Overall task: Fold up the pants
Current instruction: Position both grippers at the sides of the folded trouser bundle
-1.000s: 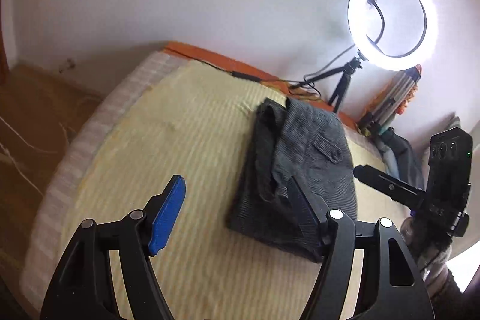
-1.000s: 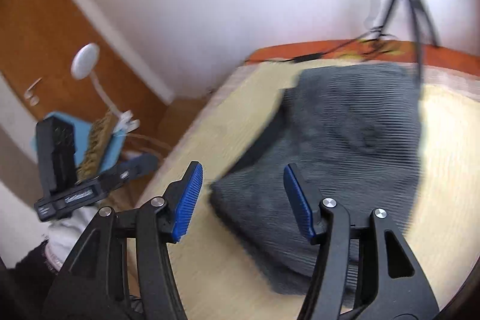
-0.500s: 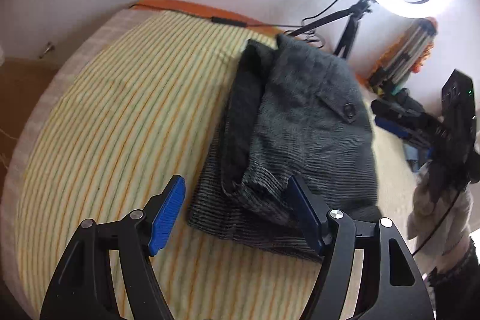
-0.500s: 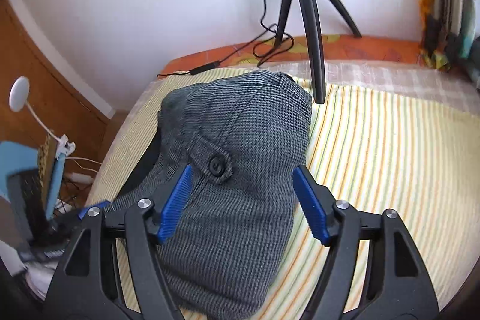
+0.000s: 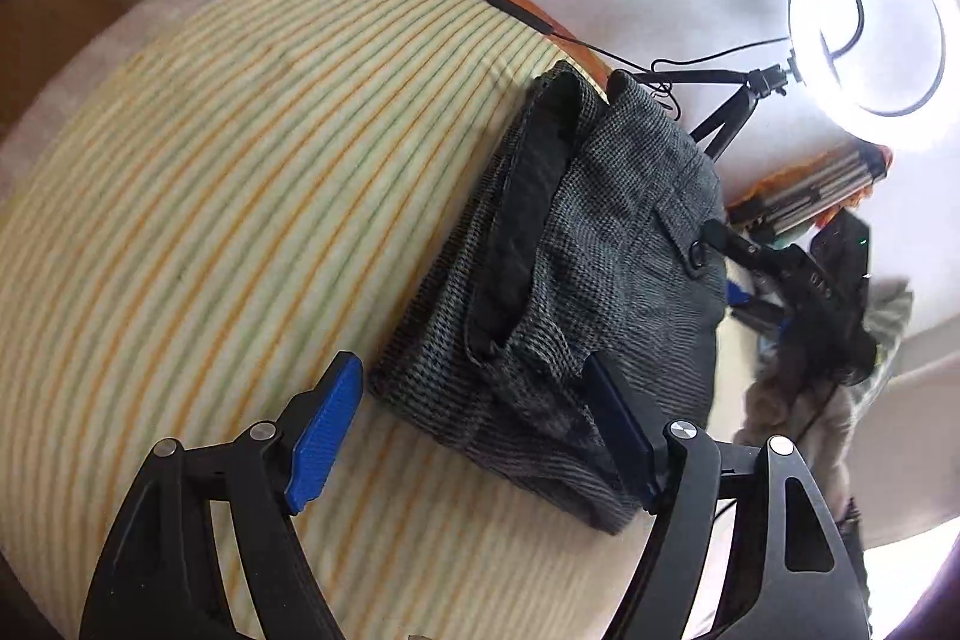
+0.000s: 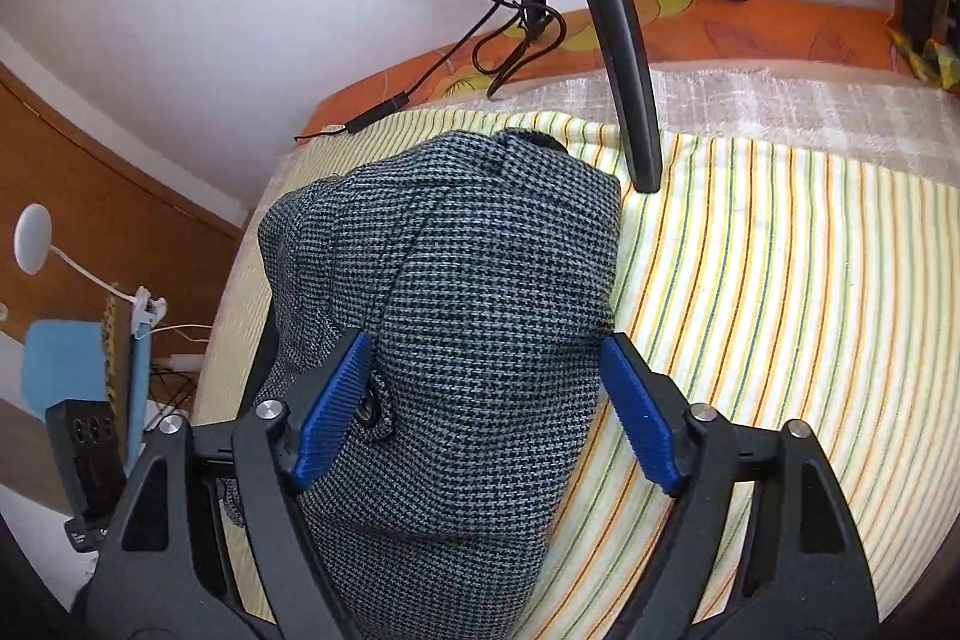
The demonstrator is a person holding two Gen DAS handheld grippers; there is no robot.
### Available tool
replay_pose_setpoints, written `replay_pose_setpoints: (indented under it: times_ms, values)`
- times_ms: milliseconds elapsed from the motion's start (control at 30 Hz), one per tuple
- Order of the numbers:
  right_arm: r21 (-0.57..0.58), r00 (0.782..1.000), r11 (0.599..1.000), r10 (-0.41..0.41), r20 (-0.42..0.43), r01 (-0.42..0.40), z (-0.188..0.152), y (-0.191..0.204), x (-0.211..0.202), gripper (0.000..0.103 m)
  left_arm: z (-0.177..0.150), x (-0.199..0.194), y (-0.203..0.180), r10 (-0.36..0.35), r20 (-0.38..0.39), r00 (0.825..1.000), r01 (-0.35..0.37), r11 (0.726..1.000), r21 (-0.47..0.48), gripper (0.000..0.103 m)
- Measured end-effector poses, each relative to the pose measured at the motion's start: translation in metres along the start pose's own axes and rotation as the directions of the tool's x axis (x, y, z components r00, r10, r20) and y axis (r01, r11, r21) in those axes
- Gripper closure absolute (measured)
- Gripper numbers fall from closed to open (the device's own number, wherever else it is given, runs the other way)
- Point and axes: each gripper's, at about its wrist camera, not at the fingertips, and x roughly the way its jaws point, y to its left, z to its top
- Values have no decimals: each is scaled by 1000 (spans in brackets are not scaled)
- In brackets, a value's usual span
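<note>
Left claw (image 5: 474,436) spread wide, gripping nothing, hovering just off the near-left corner of the pants (image 5: 576,280). Pants lie as a folded bundle on the striped bed sheet (image 5: 210,196), toward the far side of the bed, near the ring light (image 5: 870,34) and its tripod (image 6: 606,10).

Fabric is a grey houndstooth weave, fairly thick, soft and limp; several layers stacked, so the bundle looks bulky but light. Not slippery, not fragile. Dark lining (image 5: 528,220) shows along the left side of the pants where the layers gape, so that edge is loose and likely to shift if dragged.

Best hold for the left claw, I'd judge: the near-left corner of the pants, pinching all layers together at the thick hem edge.

Right claw (image 6: 486,412) also spread open, empty, poised over the right half of the pants, its left pad near the pocket button (image 6: 366,409); contact with the cloth is hard to tell from this close view. Best hold there: the right edge of the pants, past the pocket flap, through the full stack.
</note>
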Motion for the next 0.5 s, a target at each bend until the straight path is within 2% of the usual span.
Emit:
replay_pose_setpoints:
  times_ms: [167, 333, 500]
  values:
    - [61, 996, 995, 83, -16, -82, 4, -21, 5, 18, 0, 10, 1, 10, -20, 1000, -11, 999, -39, 26]
    - [53, 995, 994, 100, -7, -99, 2, -24, 2, 18, 3, 12, 1, 8, -1, 1000, -8, 999, -51, 25]
    - [62, 994, 992, 110, 10, -110, 0, -25, 2, 18, 5, 18, -3, 30, 15, 999, -30, 999, -15, 25]
